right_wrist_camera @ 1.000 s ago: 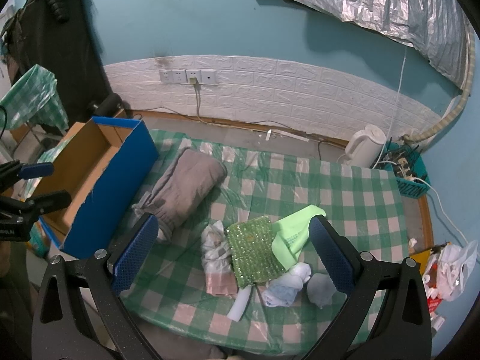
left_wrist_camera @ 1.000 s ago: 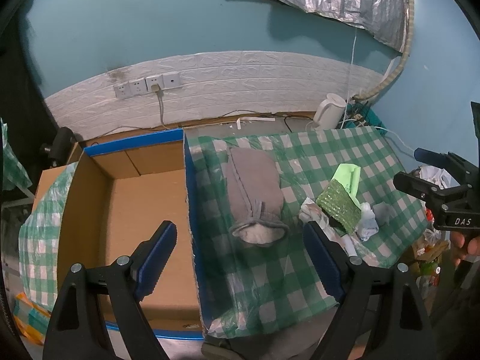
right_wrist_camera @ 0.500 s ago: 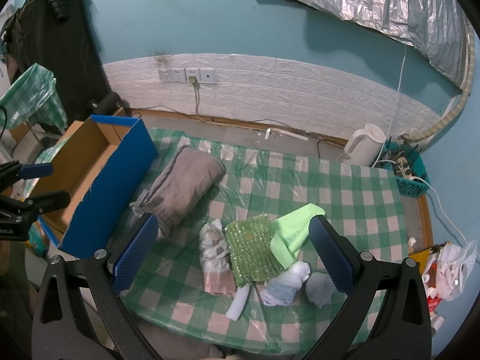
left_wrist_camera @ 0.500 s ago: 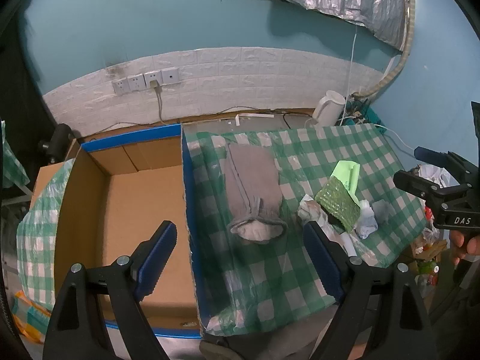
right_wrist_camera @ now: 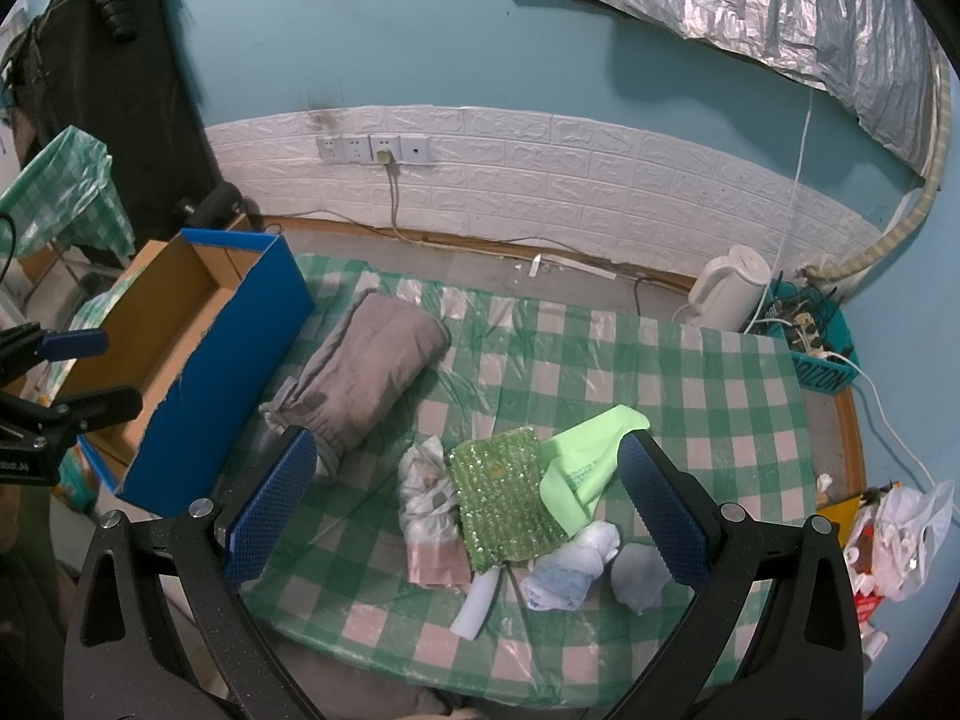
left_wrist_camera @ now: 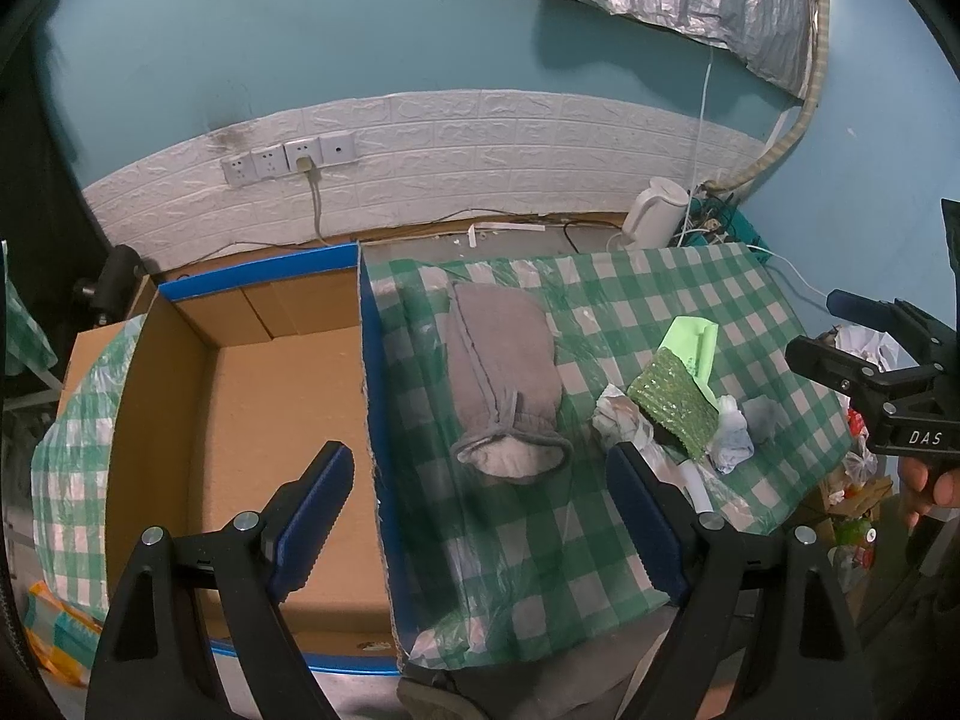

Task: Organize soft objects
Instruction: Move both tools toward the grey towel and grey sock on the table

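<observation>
Folded grey sweatpants (left_wrist_camera: 501, 378) (right_wrist_camera: 360, 378) lie on the green checked tablecloth (left_wrist_camera: 540, 528) (right_wrist_camera: 690, 372), beside an open blue cardboard box (left_wrist_camera: 264, 414) (right_wrist_camera: 198, 372). To their right is a pile: a green sequined pad (right_wrist_camera: 507, 498) (left_wrist_camera: 675, 405), a light green cloth (right_wrist_camera: 591, 456) (left_wrist_camera: 693, 342), white and bluish socks (right_wrist_camera: 570, 570) (left_wrist_camera: 732, 441), and a crumpled bag (right_wrist_camera: 426, 486). My left gripper (left_wrist_camera: 480, 510) is open, hovering above the box edge and the near end of the sweatpants. My right gripper (right_wrist_camera: 468, 510) is open above the pile.
A white kettle (left_wrist_camera: 654, 219) (right_wrist_camera: 729, 294) and a teal basket of cables (right_wrist_camera: 810, 336) stand on the floor by the white brick wall. Wall sockets (right_wrist_camera: 372, 147) sit above. Plastic bags (right_wrist_camera: 900, 528) lie at the right of the table.
Both grippers have lifted back slightly, so the table sits a little lower and smaller in view. Nothing on the table has moved.
</observation>
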Available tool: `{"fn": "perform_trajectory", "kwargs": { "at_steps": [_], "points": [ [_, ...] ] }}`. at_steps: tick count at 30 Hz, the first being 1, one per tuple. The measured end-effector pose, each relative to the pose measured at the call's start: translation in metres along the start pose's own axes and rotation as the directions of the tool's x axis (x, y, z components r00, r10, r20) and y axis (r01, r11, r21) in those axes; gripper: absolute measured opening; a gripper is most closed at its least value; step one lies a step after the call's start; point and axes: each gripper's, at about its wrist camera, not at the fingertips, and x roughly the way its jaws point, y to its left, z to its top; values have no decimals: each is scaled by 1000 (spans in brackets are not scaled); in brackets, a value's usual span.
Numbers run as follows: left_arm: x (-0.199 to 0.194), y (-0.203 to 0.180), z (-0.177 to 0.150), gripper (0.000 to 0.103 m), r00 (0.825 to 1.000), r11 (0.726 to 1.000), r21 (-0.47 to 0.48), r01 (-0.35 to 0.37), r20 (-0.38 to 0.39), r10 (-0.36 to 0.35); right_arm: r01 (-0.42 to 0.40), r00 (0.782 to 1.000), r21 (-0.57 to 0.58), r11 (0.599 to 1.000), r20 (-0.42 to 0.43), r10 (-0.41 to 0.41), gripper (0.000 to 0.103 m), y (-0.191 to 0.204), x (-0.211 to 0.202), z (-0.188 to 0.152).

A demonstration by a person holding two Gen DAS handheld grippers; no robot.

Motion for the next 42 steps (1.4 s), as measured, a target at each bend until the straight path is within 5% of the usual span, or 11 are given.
{"fn": "perform_trajectory", "kwargs": {
  "at_steps": [32,42],
  "points": [
    [3,-10,-9,87,1000,1000,8,4,-6,-4,7,1000,2,1000,1,-7,101,-6,0,-4],
    [24,-15,0,87,998,1000,-2,5,-62,-5,44,999,46,998,-19,-43,101,-32,3,-14]
  ]
}}
